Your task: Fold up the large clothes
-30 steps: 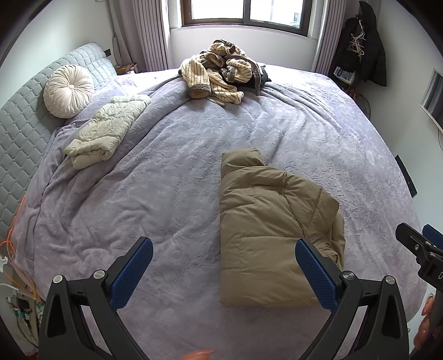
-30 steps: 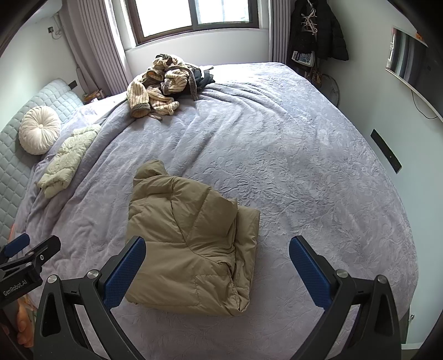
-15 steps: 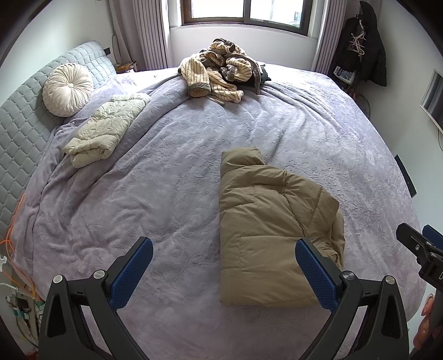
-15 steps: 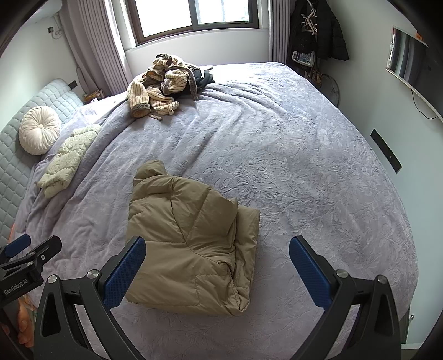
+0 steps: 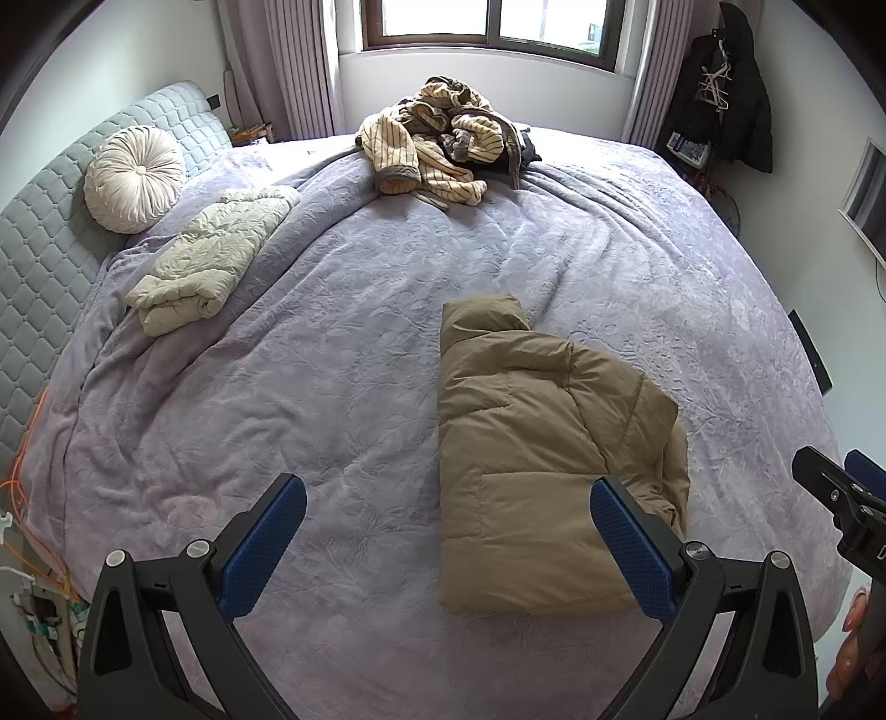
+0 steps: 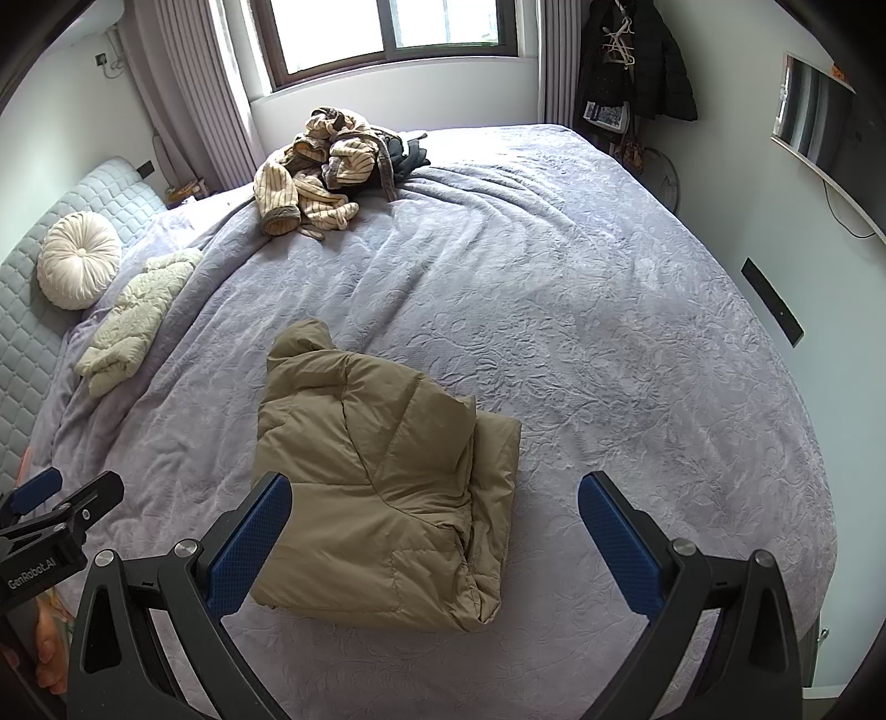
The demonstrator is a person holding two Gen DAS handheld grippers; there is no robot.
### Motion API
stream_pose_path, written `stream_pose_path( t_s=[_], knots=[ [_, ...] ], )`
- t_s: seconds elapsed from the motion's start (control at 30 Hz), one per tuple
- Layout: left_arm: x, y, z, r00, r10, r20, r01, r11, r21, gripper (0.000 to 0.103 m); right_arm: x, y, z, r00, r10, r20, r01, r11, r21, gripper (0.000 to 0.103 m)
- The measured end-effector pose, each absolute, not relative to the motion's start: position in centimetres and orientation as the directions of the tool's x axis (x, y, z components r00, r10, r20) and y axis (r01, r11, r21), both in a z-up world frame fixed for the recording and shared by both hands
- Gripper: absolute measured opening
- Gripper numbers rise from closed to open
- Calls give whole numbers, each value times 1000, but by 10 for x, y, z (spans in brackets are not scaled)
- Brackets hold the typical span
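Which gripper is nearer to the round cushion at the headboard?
Left. The left gripper hovers on the headboard side of the tan jacket, toward the round cushion; the right gripper hovers farther away.

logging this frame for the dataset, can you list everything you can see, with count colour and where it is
puffer jacket: 1, tan, folded, near middle of the bed
quilted jacket: 1, pale cream-green, folded, left side of bed by the headboard
clothes pile: 1 heap, cream striped and dark pieces, far end of bed under the window
bedspread: 1, lilac, covers the bed
round cushion: 1, cream, against the headboard
headboard: 1, grey quilted, left
window: 1, brown frame, far wall
curtains: lilac, both sides of window
dark coat: 1, black, hanging far right corner
cables: orange, floor at left
left gripper: open, blue pads, above the near edge of the bed
right gripper: open, blue pads, above the tan jacket's near edge
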State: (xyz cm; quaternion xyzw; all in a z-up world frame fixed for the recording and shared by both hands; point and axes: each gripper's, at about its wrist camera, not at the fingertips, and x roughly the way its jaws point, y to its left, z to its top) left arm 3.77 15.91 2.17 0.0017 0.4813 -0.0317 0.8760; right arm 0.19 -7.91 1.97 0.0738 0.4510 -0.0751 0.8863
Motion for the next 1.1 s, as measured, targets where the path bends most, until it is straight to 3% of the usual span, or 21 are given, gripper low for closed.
stream_pose_path(
  t_s=[1.1],
  knots=[
    [40, 156, 18, 530, -73, -845, 75, 996, -39, 103, 2, -80, 20, 580, -65, -812, 200, 978, 65, 103]
  ],
)
